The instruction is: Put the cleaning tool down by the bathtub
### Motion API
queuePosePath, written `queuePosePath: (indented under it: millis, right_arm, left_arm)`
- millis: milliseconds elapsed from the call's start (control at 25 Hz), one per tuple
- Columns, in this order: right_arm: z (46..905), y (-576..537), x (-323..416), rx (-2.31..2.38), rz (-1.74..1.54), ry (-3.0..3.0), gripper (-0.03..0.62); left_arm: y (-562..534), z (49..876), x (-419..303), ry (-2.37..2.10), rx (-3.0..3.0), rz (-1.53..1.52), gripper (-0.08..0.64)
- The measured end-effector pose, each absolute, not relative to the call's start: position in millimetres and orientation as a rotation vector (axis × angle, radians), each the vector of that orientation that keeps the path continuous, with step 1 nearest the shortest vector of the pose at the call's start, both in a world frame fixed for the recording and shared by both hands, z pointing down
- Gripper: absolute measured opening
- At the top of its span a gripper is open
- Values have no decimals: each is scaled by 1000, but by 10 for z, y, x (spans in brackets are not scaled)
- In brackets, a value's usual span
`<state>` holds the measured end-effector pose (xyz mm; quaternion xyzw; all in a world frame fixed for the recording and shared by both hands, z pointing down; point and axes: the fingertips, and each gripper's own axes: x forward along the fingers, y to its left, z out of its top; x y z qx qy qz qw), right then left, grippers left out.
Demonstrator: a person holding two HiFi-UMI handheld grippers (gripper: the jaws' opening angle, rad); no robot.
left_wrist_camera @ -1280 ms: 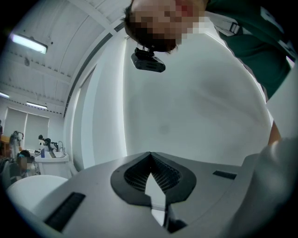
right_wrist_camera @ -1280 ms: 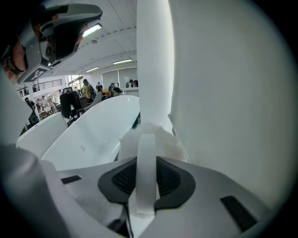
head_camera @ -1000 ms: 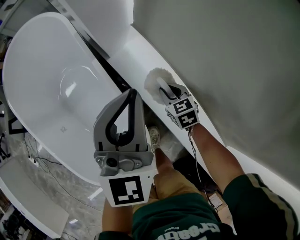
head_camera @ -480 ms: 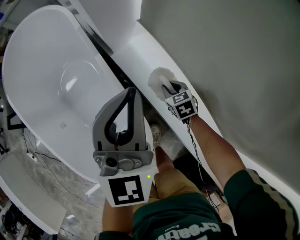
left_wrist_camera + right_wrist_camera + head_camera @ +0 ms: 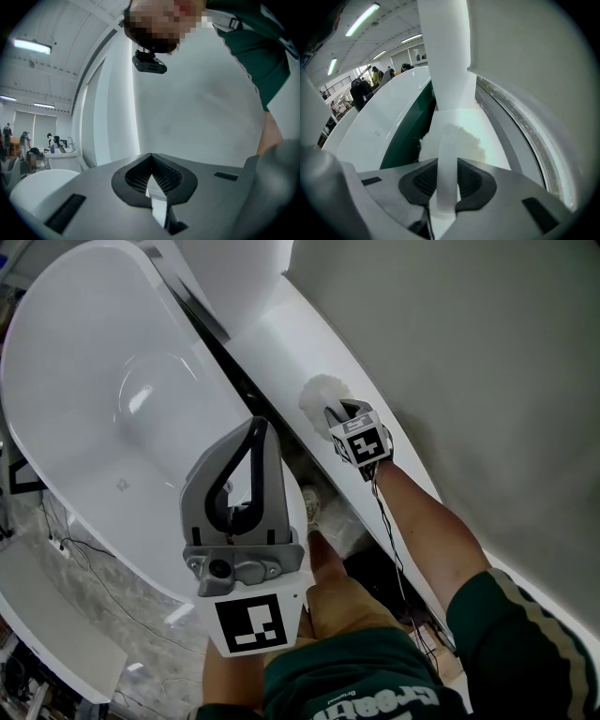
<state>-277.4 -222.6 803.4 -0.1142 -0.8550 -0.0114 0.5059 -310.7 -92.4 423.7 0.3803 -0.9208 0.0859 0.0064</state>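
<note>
Hanging closest under the head camera, the left gripper [image 5: 260, 424] is pointing out over the near rim of the bathtub [image 5: 84, 390], with its marker cube [image 5: 248, 624] sitting lowest in the picture. Its fingers [image 5: 208, 479] are clenching tip to tip around an empty loop, and the left gripper view is showing the same: the tips are meeting with nothing caught between them

Just beside it, the person's tan trousers [image 5: 347, 601] and one shoe [image 5: 312, 507] are showing in the narrow space below. A green sleeve [image 5: 511, 634] is reaching up from the lower right, and the bare forearm is leading to the right gripper [image 5: 334, 415]

The right gripper is tilting steeply downward, and its fingers [image 5: 497, 197] are grasping the flat white handle of the cleaning tool [image 5: 322, 392]. In the right gripper view the handle is running straight out between the dark pads, and the fluffy white head is lying just past the fingertips. That head is sitting over the white ledge [image 5: 281, 343] that is running alongside the bathtub, with a dark gap [image 5: 234, 381] separating ledge and tub; whether the fluff is touching the ledge I cannot tell

Beyond the ledge a grey wall [image 5: 469, 352] is filling the right side, and cables [image 5: 84, 559] are trailing over the floor on the tub's far side
</note>
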Motion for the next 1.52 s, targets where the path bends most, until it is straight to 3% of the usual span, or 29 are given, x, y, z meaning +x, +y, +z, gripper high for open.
queuePosePath:
  millis: [1520]
  right_arm:
    - [8666,-2273,-2649,-254,-56,-1988,95]
  left_arm:
    - [-611,4607,-3041,-2811,1121,222,6]
